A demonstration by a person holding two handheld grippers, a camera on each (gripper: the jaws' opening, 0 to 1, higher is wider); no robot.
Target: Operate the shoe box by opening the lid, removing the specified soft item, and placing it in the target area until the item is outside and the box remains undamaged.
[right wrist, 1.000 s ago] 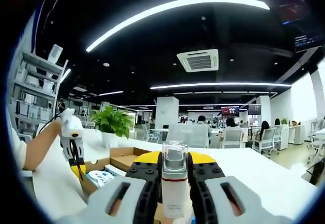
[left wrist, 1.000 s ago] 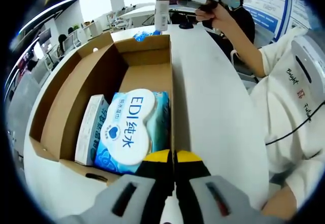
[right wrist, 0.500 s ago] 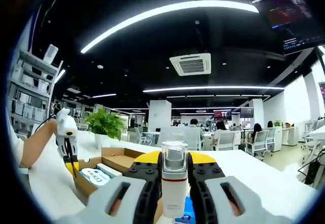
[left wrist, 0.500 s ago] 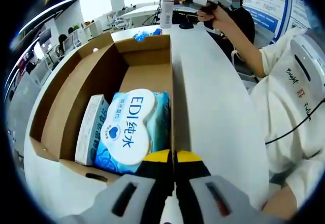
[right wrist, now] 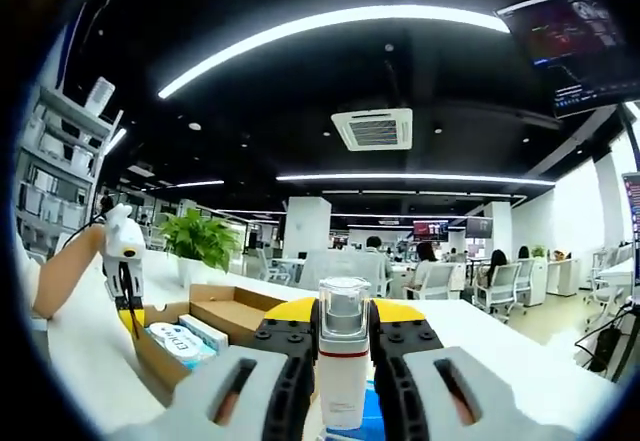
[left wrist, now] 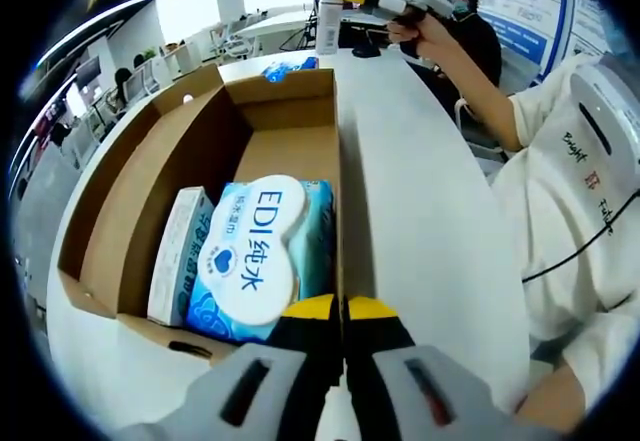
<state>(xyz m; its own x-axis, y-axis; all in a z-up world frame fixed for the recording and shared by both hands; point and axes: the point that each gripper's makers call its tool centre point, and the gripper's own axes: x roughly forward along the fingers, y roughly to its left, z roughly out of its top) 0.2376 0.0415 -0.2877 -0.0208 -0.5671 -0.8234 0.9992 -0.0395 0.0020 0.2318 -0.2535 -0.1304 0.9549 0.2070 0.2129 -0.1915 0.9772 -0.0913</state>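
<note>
Box (left wrist: 150, 181) open, lid step done. Right gripper (right wrist: 343, 346) clamped on bottle (right wrist: 343, 361), held aloft. Left gripper (left wrist: 343, 311) closed, empty, at box edge. Next: set bottle on table (left wrist: 430, 221).

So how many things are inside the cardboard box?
2 that I can see: a blue-and-white wipes pack lying at the near end of the box, and a slim white carton beside it, against the box's side wall. Something smaller could be hidden underneath them.

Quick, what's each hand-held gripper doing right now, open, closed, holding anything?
Left hand-held gripper: closed, jaws together, holding nothing, at the near edge of the cardboard box.
Right hand-held gripper: closed on a bottle.
</note>
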